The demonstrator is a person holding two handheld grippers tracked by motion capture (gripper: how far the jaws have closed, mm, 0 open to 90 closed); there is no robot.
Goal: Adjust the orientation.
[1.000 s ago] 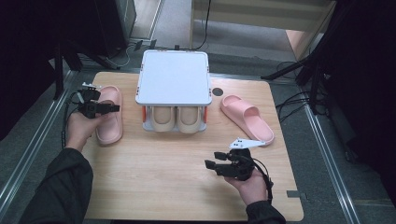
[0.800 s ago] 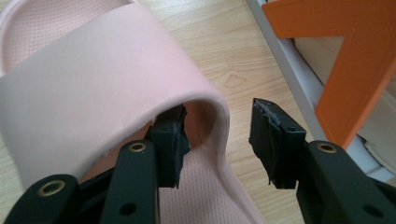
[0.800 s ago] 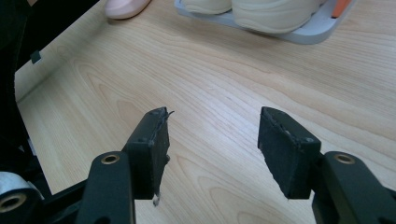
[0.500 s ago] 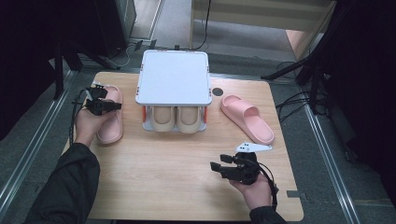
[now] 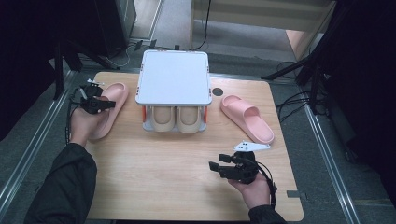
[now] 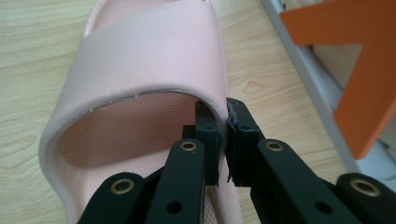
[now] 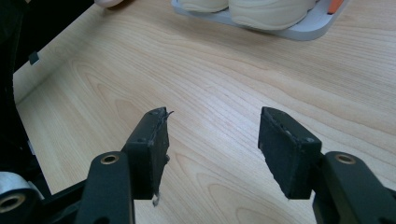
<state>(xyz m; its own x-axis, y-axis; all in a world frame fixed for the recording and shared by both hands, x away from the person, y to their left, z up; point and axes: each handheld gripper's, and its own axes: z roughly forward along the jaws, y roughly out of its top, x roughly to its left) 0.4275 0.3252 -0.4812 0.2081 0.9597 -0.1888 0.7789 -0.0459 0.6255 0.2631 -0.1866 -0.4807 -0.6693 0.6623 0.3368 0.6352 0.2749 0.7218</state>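
Left tongs (image 6: 222, 135) have just closed, pinching the pink slipper's (image 6: 140, 60) strap edge.

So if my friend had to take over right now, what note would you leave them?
Left gripper: jaws have just been closing and now pinch the strap edge of the pink rubber slipper at the table's left.
Right gripper: open, holding nothing, over bare wooden table.
Second pink slipper lies right of the white two-tier shoe rack; a beige pair sits on its lower shelf.
Done: grip taken. Left: probably lifting both pink slippers onto the rack.
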